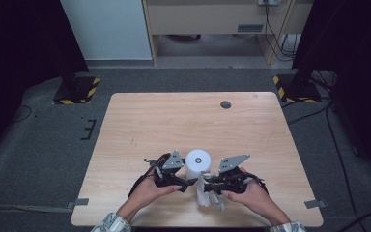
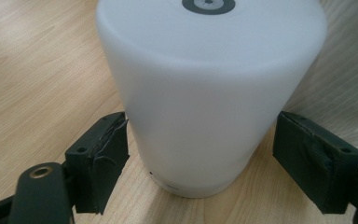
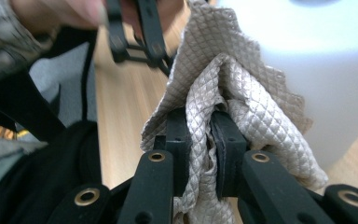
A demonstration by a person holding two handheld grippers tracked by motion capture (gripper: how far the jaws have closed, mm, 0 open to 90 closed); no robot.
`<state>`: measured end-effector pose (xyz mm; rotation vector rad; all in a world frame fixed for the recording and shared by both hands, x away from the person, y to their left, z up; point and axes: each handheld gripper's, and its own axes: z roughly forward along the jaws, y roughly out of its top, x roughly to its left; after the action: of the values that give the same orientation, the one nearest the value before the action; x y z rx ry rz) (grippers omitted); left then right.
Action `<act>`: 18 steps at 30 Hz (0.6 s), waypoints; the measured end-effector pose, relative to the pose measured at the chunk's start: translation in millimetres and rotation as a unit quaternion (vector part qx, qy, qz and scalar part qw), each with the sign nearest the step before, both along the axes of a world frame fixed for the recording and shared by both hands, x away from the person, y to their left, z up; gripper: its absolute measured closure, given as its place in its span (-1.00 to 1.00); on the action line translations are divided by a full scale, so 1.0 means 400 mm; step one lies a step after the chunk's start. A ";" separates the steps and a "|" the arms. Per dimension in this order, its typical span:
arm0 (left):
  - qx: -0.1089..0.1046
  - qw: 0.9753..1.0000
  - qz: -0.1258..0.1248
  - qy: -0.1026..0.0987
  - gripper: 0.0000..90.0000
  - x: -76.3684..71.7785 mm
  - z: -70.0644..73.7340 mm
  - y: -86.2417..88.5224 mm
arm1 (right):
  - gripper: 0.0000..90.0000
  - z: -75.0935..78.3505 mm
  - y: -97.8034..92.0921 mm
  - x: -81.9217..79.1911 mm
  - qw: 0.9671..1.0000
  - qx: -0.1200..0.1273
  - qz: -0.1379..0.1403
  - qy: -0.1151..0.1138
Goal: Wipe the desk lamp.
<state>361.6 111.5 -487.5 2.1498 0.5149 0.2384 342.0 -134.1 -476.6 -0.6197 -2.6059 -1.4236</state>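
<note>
- Right gripper: fingers pinch a quilted beige cloth, weave clear in its own view.
- Left gripper: fingers spread around the white cylinder; left pad touching.
- High view: cylinder stands near the tabletop's front edge; no writing readable.

A white, round-topped cylinder stood upright near the desk's front edge; a crumpled, quilted beige cloth hung bunched just beside it.

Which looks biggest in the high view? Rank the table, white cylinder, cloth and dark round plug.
1. Table.
2. White cylinder and cloth: look alike, unranked.
3. Dark round plug, smallest.
</note>
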 end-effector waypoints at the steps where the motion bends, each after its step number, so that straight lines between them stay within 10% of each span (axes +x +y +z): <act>1: 0.000 1.000 0.000 0.000 -0.60 0.000 0.000 0.000 | 0.76 0.008 -0.001 -0.001 1.000 0.007 0.000 -0.003; 18: -0.021 1.000 -0.009 -0.004 -0.59 -0.005 0.022 0.029 | 0.76 -0.014 0.011 0.002 1.000 -0.008 0.002 0.004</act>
<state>359.5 123.1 -478.6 2.1105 0.4907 0.2236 342.9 -129.6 -482.2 -0.6202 -2.6133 -1.3981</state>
